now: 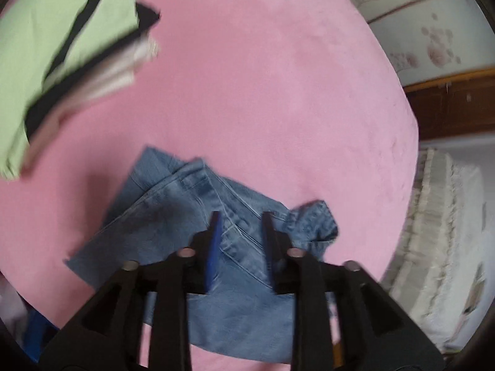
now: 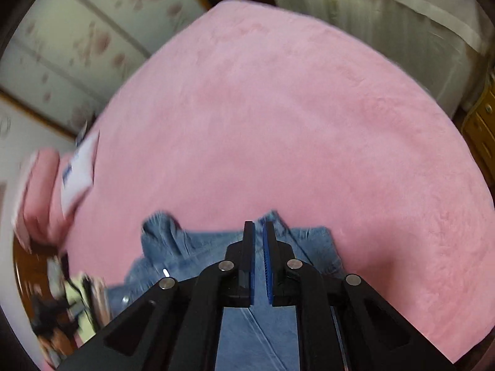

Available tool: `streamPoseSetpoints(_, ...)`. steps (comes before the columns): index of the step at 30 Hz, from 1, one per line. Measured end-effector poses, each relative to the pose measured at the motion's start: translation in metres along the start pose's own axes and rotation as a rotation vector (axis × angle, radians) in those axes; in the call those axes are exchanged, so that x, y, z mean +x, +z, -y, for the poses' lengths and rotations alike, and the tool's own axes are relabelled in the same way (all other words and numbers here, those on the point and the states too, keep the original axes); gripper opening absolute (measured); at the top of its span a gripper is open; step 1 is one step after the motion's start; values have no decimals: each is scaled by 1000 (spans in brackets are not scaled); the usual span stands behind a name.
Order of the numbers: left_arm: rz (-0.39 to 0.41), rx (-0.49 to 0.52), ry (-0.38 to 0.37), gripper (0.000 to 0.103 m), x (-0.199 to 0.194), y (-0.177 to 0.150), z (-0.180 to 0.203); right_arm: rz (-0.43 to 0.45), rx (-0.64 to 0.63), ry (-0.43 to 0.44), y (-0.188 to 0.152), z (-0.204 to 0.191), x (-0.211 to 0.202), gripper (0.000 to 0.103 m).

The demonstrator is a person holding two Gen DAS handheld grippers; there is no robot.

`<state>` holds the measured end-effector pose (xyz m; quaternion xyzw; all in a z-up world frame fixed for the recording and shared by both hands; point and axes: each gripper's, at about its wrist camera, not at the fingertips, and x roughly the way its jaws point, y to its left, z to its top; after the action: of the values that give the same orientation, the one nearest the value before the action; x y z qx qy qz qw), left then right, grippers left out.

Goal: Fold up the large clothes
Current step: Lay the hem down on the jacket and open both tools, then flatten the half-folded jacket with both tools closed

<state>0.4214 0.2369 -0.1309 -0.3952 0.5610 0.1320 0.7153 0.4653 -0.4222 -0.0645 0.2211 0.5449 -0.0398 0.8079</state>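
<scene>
Jeans (image 1: pixel 173 222): blue denim, crumpled on the pink bed cover (image 1: pixel 263 99); near end cut off behind both grippers.
Left gripper (image 1: pixel 241 216): jaws part-way apart above the denim, nothing clamped; contact unclear through blur.
Right gripper (image 2: pixel 259 224): jaws nearly together, narrow gap; whether a fold of denim is pinched cannot be made out.
Folded stack (image 1: pixel 62 49): green, black and pale layers, far left, smeared by motion, partly out of frame.
Bed edge: clutter beyond it blurred, unreadable.

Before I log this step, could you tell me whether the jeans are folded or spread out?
Folded: the jeans lie doubled over in layers on the pink blanket, forming a compact bundle, not at full length.
</scene>
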Motion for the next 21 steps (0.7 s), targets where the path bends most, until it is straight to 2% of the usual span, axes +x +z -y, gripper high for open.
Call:
streamPoseSetpoints(2, -4, 91, 63, 56, 0, -1, 2, -40, -22, -1, -8, -1, 1, 7)
streamPoseSetpoints(5, 2, 267, 187, 57, -5, -6, 2, -61, -32, -14, -21, 1, 1, 8)
streamPoseSetpoints(7, -1, 385, 265, 58, -6, -11, 0, -71, -37, -30, -38, 2, -3, 18)
streamPoseSetpoints(9, -3, 472, 305, 58, -5, -15, -6, -83, -32, -48, -49, 2, -4, 26)
streamPoseSetpoints(13, -38, 643, 277, 58, 4, -20, -18, -69, -8, -58, -68, 1, -26, 28)
streamPoseSetpoints(14, -48, 663, 272, 58, 6, -20, -20, -55, 5, -62, -74, 0, -30, 32)
streamPoseSetpoints(16, -60, 721, 269, 58, 11, -19, -24, -28, 25, -67, -92, 4, -31, 51)
streamPoseSetpoints(17, -57, 738, 266, 58, 15, -19, -26, -16, 24, -63, -99, 4, -35, 54)
streamPoseSetpoints(19, -56, 768, 255, 60, 24, -19, -30, 2, -3, -82, -110, -6, -34, 56)
streamPoseSetpoints(21, -66, 798, 254, 67, 36, -19, -34, 10, -42, -91, -116, -13, -28, 56)
